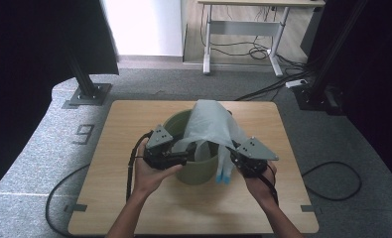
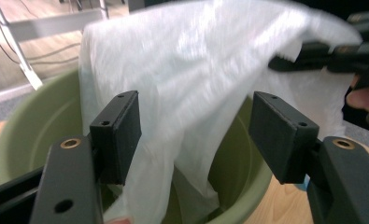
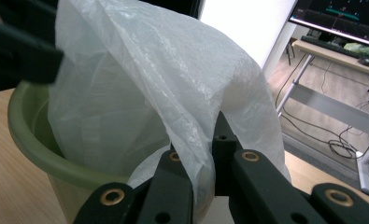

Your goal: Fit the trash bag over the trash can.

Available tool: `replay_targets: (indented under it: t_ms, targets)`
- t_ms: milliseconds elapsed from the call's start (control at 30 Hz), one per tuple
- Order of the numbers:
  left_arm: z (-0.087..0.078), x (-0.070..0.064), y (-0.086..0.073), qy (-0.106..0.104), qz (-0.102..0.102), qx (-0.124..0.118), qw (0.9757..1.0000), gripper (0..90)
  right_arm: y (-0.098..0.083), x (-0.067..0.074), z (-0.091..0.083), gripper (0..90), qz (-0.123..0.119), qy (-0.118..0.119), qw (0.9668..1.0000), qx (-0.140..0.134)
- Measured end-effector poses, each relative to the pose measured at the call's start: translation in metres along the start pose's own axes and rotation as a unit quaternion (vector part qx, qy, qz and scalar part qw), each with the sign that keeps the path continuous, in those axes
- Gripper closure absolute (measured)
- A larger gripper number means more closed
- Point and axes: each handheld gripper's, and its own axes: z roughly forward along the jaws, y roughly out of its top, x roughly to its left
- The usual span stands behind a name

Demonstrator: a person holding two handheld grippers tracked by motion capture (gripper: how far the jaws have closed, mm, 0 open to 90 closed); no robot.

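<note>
**Bag over bin: right clamped on film, left jaws apart**

Pose: both forearms come in from the bottom of the high view, hands flanking the green bin (image 1: 196,171) near the middle of the wooden table (image 1: 124,198). Left gripper (image 1: 183,157) sits at the bin's near-left rim, pointing across toward the bag. Right gripper (image 1: 233,154) is at the near-right rim, angled inward and up.

Jaws: left gripper's pads (image 2: 119,135) stand apart in the left gripper view; the white film hangs in the gap and brushes the left pad, no squeeze visible. Right gripper (image 3: 203,163) is clenched on a fold of the bag, film pinched between its jaws.

Bag: white, thin, translucent plastic bag (image 1: 211,124), crinkled, tented up above the bin, lower part hanging inside. One flap drapes over the right rim, outside the bin. Something blue (image 1: 224,176) shows at the flap's lower end; can't tell what it is.

Hard to read: the bin's inside is mostly covered by the bag. Bag top is motion-blurred in the left gripper view. Right gripper's pad faces are hidden by film. Bin's base is cut off in both gripper views.
</note>
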Motion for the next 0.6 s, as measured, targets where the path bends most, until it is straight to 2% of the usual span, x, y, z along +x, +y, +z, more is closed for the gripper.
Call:
replay_targets:
  t_ms: [100,233,300,467,533,600]
  targets:
    - [-0.002,-0.002,0.004,-0.002,0.006,-0.003,1.0,34.9,-0.002,-0.004,0.0,87.5,0.005,0.0,1.0,0.004]
    - [0.005,-0.006,0.006,-0.013,0.013,0.004,0.9998,34.9,-0.001,-0.004,-0.001,87.5,0.008,0.002,1.0,0.002]
    - [0.007,-0.007,0.007,-0.008,0.013,0.001,0.9999,38.3,0.001,-0.003,-0.001,87.5,0.005,0.004,1.0,0.002]
    - [0.01,-0.005,0.009,-0.023,0.017,0.011,0.9995,73.3,0.002,-0.003,-0.004,87.0,0.002,0.01,0.9999,0.001]
    - [0.01,-0.002,0.009,-0.028,0.012,0.012,0.9995,83.2,0.001,-0.003,-0.005,84.9,0.006,0.019,0.9998,-0.002]
    - [0.009,0.003,0.007,-0.036,0.004,0.011,0.9993,88.4,-0.002,-0.004,-0.008,83.4,0.011,0.028,0.9995,-0.005]
